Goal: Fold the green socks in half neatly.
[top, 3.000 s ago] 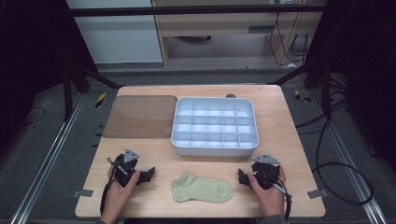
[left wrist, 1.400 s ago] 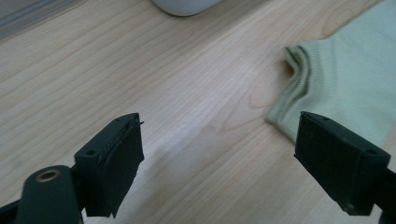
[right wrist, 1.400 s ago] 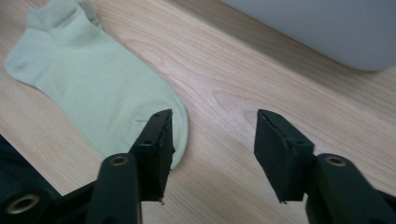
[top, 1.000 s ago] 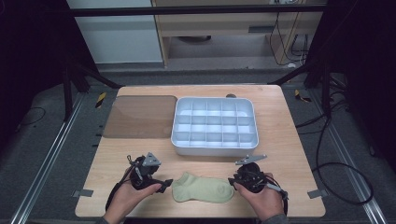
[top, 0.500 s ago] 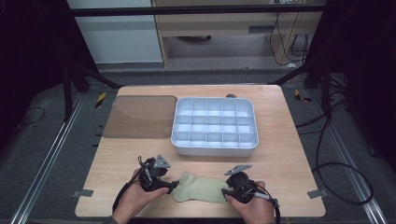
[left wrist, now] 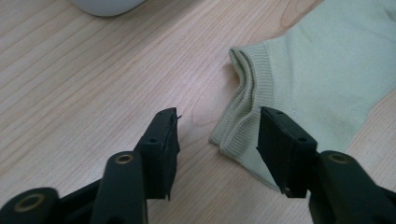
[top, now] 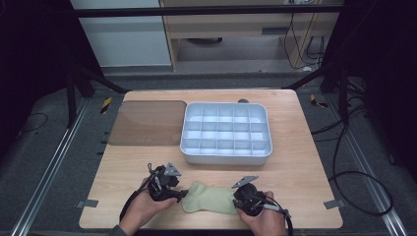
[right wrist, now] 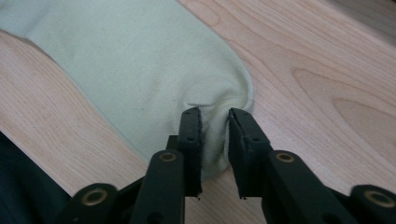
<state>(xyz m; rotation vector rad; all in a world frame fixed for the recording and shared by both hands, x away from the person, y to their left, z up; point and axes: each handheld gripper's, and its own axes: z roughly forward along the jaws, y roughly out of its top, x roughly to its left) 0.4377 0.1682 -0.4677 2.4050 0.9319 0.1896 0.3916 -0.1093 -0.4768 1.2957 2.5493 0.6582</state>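
Observation:
A pale green sock (top: 209, 198) lies flat near the front edge of the wooden table (top: 305, 162). My left gripper (top: 181, 194) is at its left, cuff end. In the left gripper view the ribbed cuff of the sock (left wrist: 317, 70) sits between the jaws of the left gripper (left wrist: 217, 126). Those jaws have just been closing but still stand apart and do not press on it. My right gripper (top: 236, 199) is at the toe end. Its jaws have also just been closing, and the right gripper (right wrist: 214, 116) now pinches a raised fold of the sock (right wrist: 140, 60).
A white tray (top: 225, 154) divided into several compartments stands in the middle of the table, behind the sock; its corner (left wrist: 107, 4) is in the left gripper view. A brown mat (top: 147, 122) lies at the back left. Bare wood lies to the right.
Both hands have come inward from the table's sides to the sock's two ends. The left jaws have narrowed around the cuff, and the right jaws have closed on the toe.

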